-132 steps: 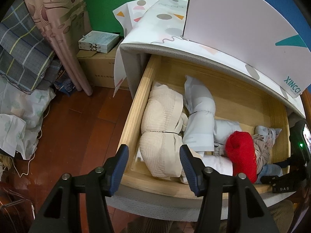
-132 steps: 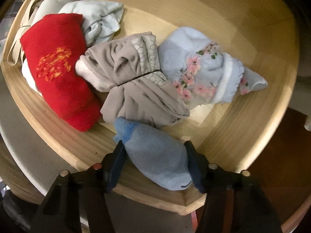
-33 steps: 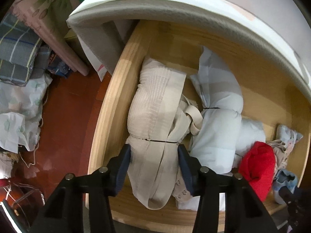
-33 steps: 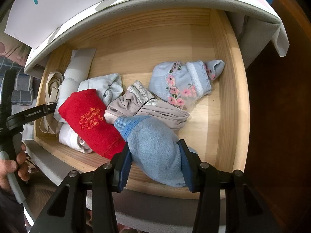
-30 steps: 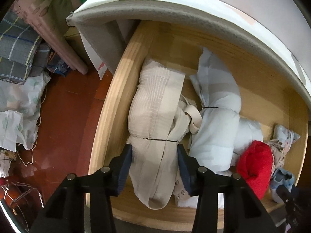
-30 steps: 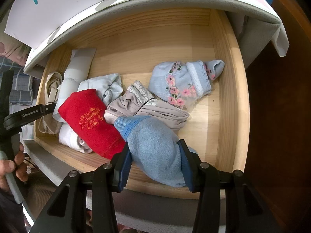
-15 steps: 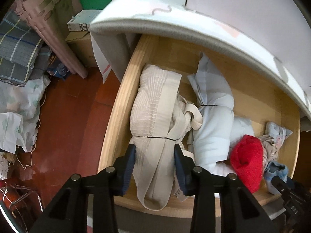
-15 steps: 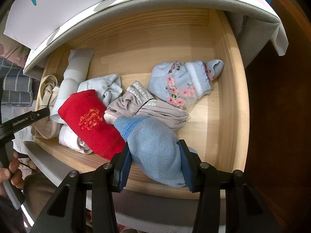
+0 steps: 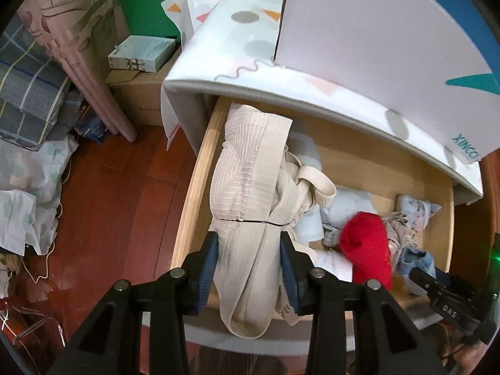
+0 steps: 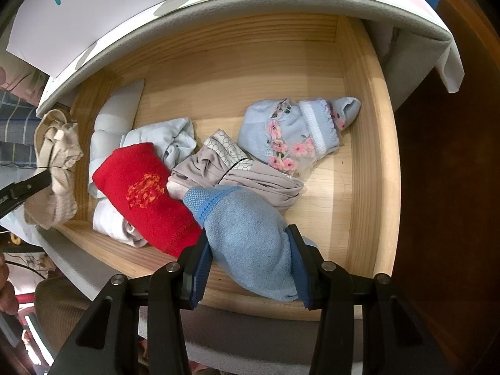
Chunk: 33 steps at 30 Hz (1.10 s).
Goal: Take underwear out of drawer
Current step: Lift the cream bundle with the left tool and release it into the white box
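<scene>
A: Start with the biggest thing. Where does everything sit?

B: In the open wooden drawer (image 10: pixel 368 143). The beige bundle (image 9: pixel 247 206) is the largest piece, long and bound with a thin band at its middle. The left gripper (image 9: pixel 248 264) is clamped narrow on it just below that band, and the lower end hangs over the drawer's front edge.

A: How will it handle?

B: Light and floppy, I judge. Its loose strap loop could snag a neighbour, so the grip near the band suits it.

A: And the smaller one?

B: The blue roll (image 10: pixel 250 237) sits squeezed between the closed pads of the right gripper (image 10: pixel 250 257), near the drawer's front right. It looks like soft terry: compressible, not slippery, nothing fragile. The red roll (image 10: pixel 140 190) touches it on the left, so it may drag.
</scene>
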Each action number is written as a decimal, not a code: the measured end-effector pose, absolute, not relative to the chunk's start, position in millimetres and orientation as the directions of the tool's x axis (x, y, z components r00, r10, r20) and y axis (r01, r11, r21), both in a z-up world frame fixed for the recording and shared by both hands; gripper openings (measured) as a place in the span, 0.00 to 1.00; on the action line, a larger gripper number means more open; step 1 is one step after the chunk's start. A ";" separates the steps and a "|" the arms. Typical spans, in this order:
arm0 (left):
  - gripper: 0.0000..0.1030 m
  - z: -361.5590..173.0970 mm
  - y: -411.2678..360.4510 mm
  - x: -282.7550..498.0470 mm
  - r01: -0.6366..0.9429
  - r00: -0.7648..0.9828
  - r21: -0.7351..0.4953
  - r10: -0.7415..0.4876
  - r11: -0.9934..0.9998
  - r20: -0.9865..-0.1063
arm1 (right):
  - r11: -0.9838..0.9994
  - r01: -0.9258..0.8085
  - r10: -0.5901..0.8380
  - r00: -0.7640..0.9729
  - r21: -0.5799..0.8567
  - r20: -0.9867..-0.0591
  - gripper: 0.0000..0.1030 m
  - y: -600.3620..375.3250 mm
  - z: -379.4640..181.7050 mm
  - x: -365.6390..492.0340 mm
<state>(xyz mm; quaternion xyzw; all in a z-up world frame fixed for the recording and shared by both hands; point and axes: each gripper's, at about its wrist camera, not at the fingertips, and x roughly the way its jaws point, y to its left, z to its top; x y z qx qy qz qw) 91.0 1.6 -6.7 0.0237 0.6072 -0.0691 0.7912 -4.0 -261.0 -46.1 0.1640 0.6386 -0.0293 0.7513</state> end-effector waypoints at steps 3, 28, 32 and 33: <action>0.37 5.9 2.0 85.4 0.147 0.269 -0.052 -0.090 0.988 -0.959 | 0.946 0.253 0.159 0.185 0.203 -0.970 0.42 -260.6 -45.4 -4.2; 0.37 212.1 -25.0 87.2 0.294 0.559 -0.076 -0.236 0.953 -0.795 | 0.942 0.262 0.166 0.187 0.212 -0.968 0.42 -262.9 -43.4 -5.2; 0.37 237.2 -42.6 115.5 0.317 0.587 -0.067 -0.251 0.946 -0.770 | 0.940 0.265 0.167 0.189 0.214 -0.968 0.42 -262.8 -43.6 -5.3; 0.37 240.9 -48.2 124.4 0.322 0.592 -0.060 -0.250 0.945 -0.766 | 0.940 0.265 0.167 0.189 0.215 -0.968 0.42 -263.2 -43.5 -5.5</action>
